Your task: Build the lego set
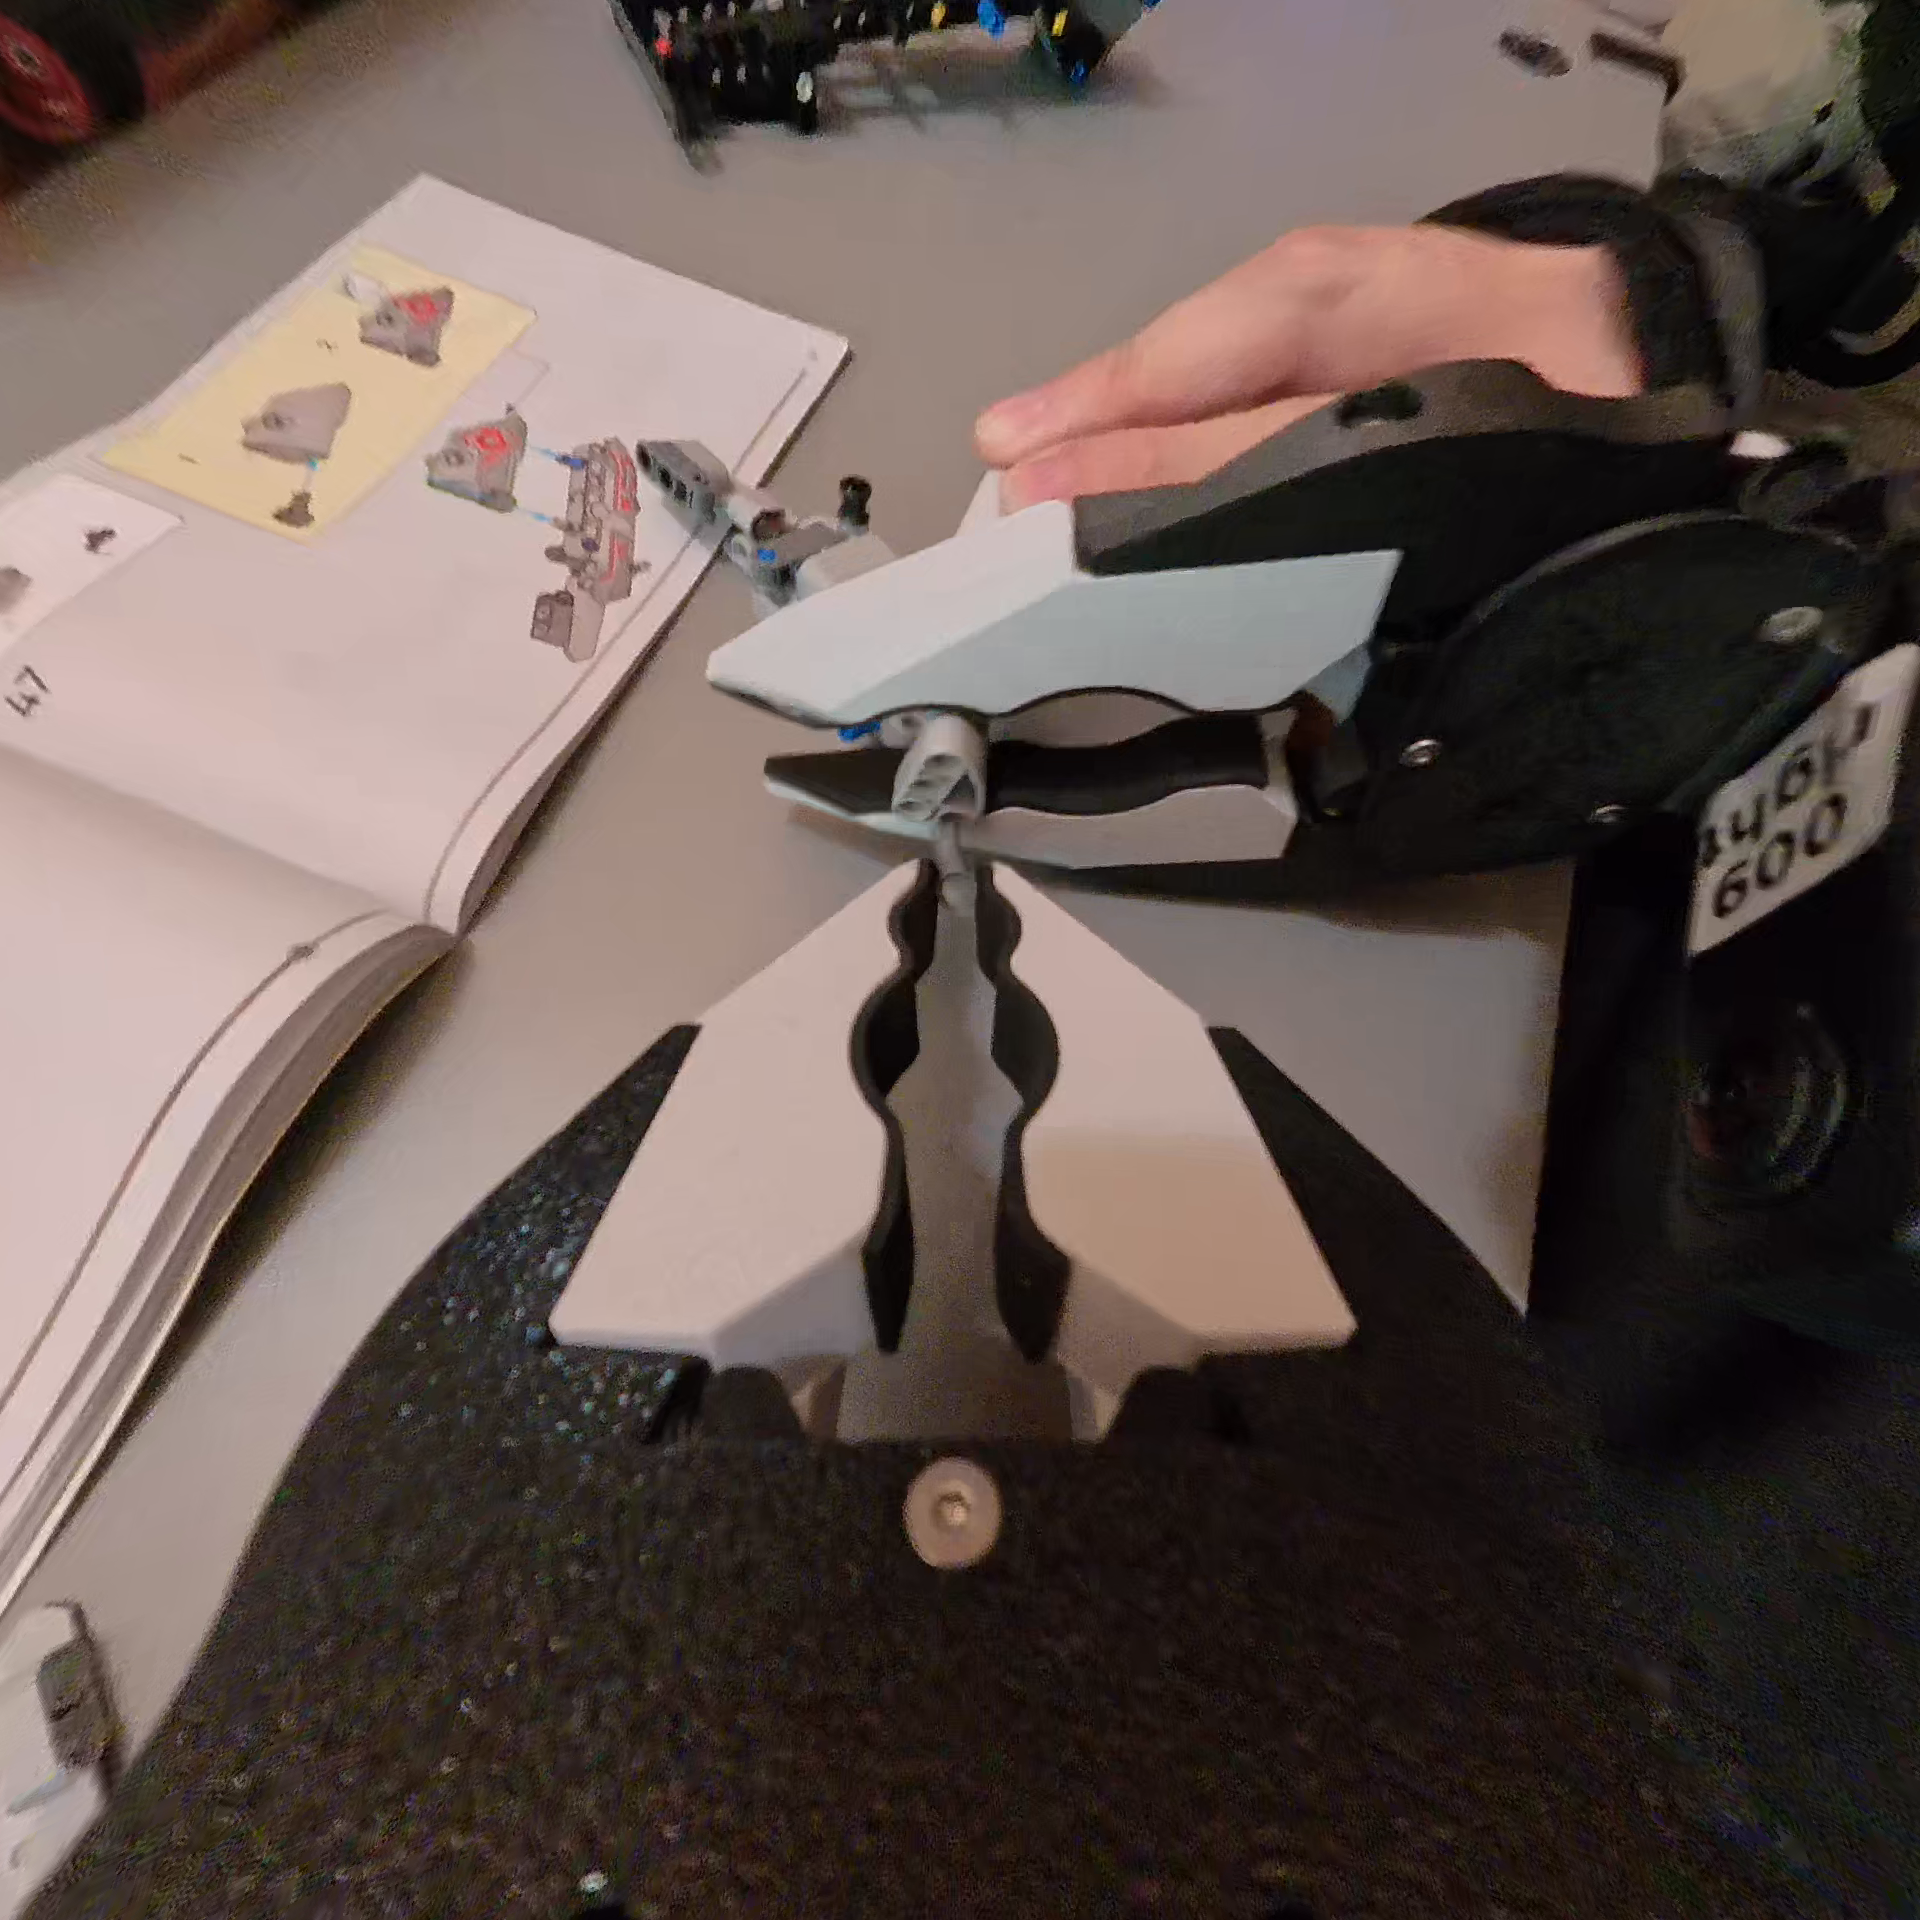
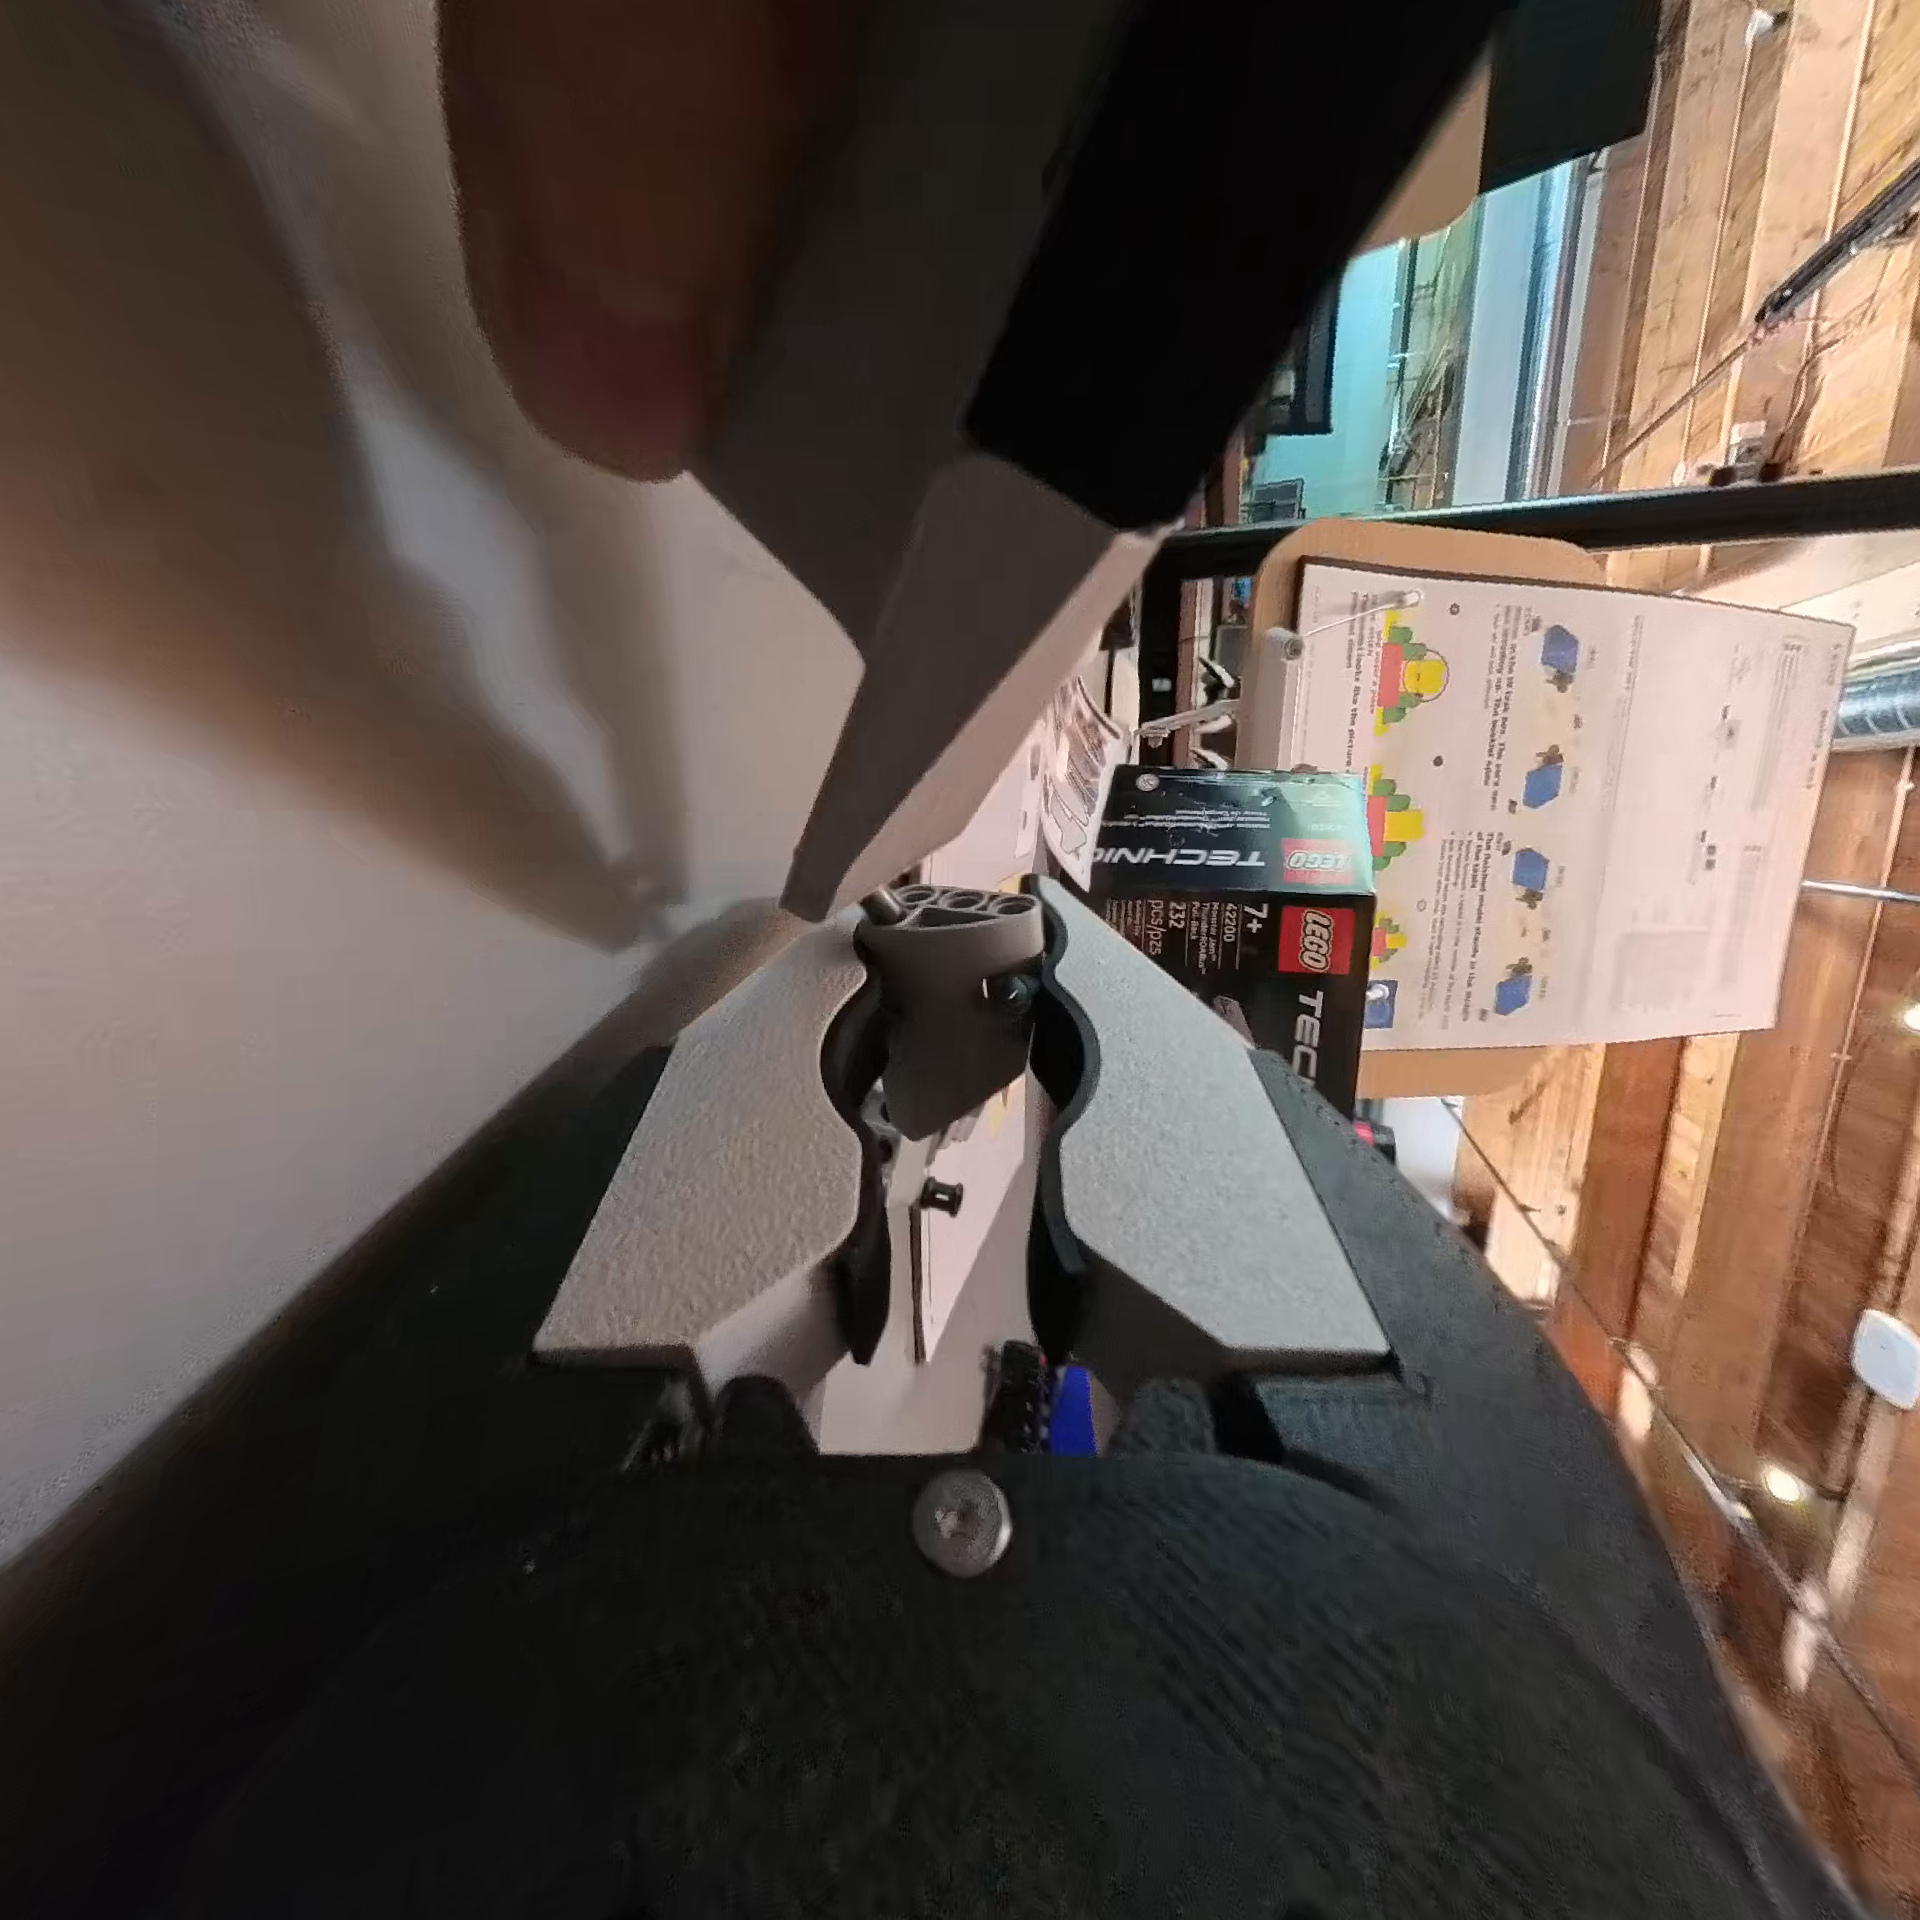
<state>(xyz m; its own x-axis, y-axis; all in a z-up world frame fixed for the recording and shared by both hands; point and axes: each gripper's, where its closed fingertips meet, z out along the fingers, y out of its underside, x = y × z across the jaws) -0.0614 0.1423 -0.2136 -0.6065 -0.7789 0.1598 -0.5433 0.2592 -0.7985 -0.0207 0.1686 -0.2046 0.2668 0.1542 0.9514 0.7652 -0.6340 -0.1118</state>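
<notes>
My left gripper (image 1: 951, 883) is shut on a thin grey pin (image 1: 954, 868) at its very tips. My right gripper (image 1: 758, 727) comes in sideways from the right with a hand (image 1: 1299, 332) on top. It is shut on a short grey Technic beam (image 1: 938, 774) with three end holes. The pin's tip meets the beam's underside. In the right wrist view my right gripper (image 2: 935, 920) clamps the same beam (image 2: 945, 1008). One finger of the left gripper (image 2: 935, 675) reaches down to it from above, and the pin (image 2: 883, 906) touches the beam's holed end.
An open instruction booklet (image 1: 364, 644) lies on the grey table (image 1: 1039, 260) at the left. A small grey sub-assembly (image 1: 774, 525) sits by its corner, and a black Technic frame (image 1: 790, 73) stands at the back. The set's box (image 2: 1247, 914) and a printed sheet (image 2: 1558, 831) are beyond. Tip to tip, the grippers are about 5 centimetres apart.
</notes>
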